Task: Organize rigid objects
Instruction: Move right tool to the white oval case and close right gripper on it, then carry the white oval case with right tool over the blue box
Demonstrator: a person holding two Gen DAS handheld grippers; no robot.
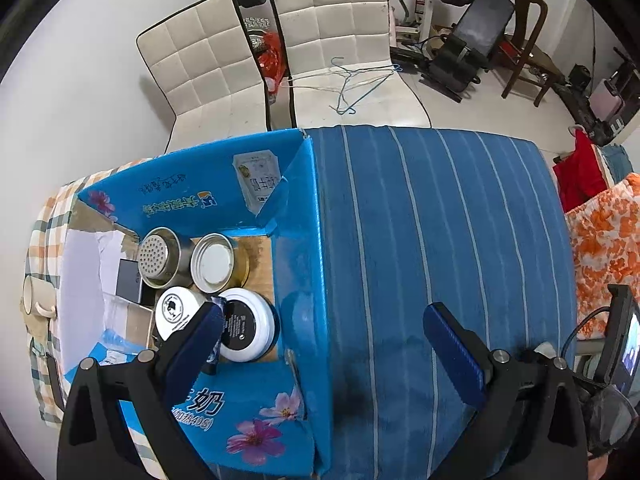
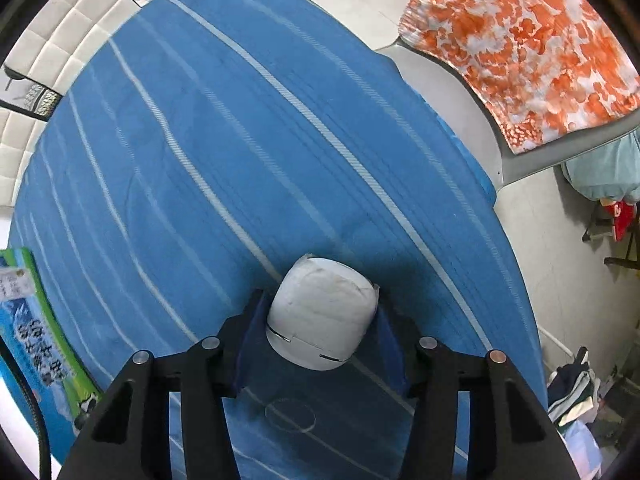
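1. Your right gripper (image 2: 322,338) sits nearest the lens, its blue pads closed against both sides of a white rounded jar (image 2: 322,314), which is lifted over the blue striped cloth (image 2: 248,152).
2. A faint ring mark (image 2: 290,415) shows on the cloth just under the jar.
3. Your left gripper (image 1: 326,344) is spread wide and holds nothing; its left finger (image 1: 196,344) hangs over the open blue carton (image 1: 304,248), its right finger (image 1: 454,356) over the striped cloth.
4. Inside the carton stand four round things close together: a perforated metal tin (image 1: 158,258), an open tin with a pale inside (image 1: 214,263), a white-lidded tin with a printed figure (image 1: 176,312), and a white jar with a black top (image 1: 248,324).
5. Your left finger overlaps the last two in the wrist view; whether it touches either one you probably cannot tell.
6. A white mug (image 1: 34,298) lies outside the carton on the checked cloth (image 1: 44,232).
7. Two white padded chairs (image 1: 332,28) stand beyond the table, with wire hangers (image 1: 356,80) on one seat.
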